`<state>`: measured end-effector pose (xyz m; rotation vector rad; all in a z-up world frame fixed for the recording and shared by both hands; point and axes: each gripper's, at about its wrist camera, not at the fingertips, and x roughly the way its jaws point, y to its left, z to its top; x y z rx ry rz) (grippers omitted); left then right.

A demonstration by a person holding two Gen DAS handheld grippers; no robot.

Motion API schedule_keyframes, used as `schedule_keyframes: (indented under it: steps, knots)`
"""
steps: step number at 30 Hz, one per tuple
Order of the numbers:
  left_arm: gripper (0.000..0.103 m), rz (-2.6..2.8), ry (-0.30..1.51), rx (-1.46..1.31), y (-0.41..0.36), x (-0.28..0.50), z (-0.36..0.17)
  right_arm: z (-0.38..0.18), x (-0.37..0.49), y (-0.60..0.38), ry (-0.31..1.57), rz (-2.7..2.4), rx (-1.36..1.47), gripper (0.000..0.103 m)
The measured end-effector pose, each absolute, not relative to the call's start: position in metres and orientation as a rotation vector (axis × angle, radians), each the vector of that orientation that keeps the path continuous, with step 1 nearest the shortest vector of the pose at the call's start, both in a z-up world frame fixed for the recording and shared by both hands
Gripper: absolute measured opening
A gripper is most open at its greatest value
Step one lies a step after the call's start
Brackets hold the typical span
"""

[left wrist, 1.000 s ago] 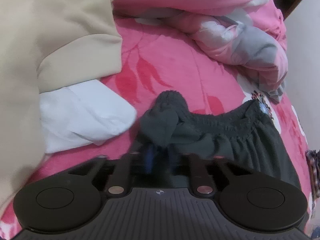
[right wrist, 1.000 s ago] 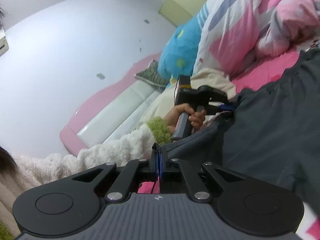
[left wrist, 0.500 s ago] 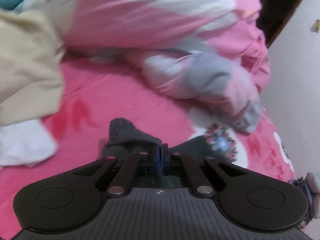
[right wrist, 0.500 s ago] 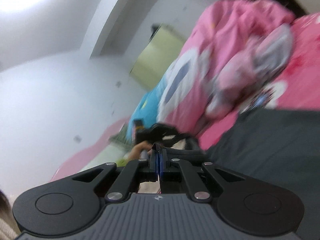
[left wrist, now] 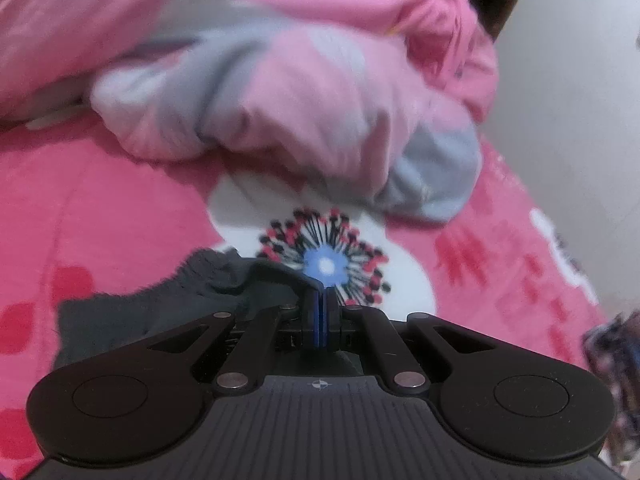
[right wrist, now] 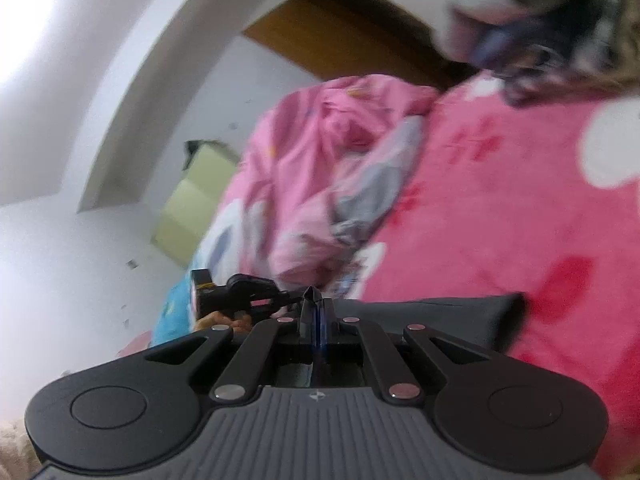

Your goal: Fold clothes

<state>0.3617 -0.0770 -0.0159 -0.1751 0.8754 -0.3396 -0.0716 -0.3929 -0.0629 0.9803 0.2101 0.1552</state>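
The left gripper (left wrist: 322, 294), its jaws pressed together, pinches an edge of the dark grey knitted garment (left wrist: 132, 316), which trails to its left over the bright pink floral bedspread (left wrist: 104, 220). Beyond lies a crumpled pink-and-grey quilt (left wrist: 304, 108). In the right wrist view, the right gripper (right wrist: 318, 308) is likewise clamped tight on the same garment, whose flat dark panel (right wrist: 452, 316) stretches rightward across the bedspread (right wrist: 520, 208). The left gripper (right wrist: 236, 292) shows just beyond, to the left.
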Motion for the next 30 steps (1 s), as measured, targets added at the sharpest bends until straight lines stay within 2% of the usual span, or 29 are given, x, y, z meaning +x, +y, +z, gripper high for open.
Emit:
schedule_keyframes:
  steps: [3,5,6,7,12,18,23,30]
  knots:
    - [0.002,-0.323,0.909,-0.112,-0.094,0.364,-0.036,-0.083,-0.069,-0.407,0.250,0.096,1.025,0.002]
    - [0.011,-0.327,0.929,-0.106,-0.099,0.363,-0.045,-0.095,-0.070,-0.414,0.273,0.066,1.051,0.002]
    - [0.020,-0.337,0.917,-0.126,-0.098,0.359,-0.044,-0.100,-0.070,-0.417,0.282,0.055,1.061,0.002]
    - [0.022,-0.344,0.898,-0.147,-0.095,0.354,-0.041,-0.103,-0.070,-0.419,0.287,0.046,1.069,0.002]
    - [0.024,-0.399,0.755,-0.166,-0.075,0.318,0.002,-0.102,-0.073,-0.426,0.285,0.069,1.094,0.002]
    - [0.029,-0.458,0.647,-0.015,-0.034,0.231,0.049,-0.096,-0.066,-0.430,0.296,-0.012,0.991,0.002]
    - [0.030,-0.519,0.648,0.091,-0.010,0.153,0.046,-0.112,-0.065,-0.440,0.336,-0.058,1.004,0.002]
    - [0.033,-0.579,0.642,0.149,0.005,0.064,0.025,-0.092,-0.099,-0.456,0.302,-0.156,1.014,0.008]
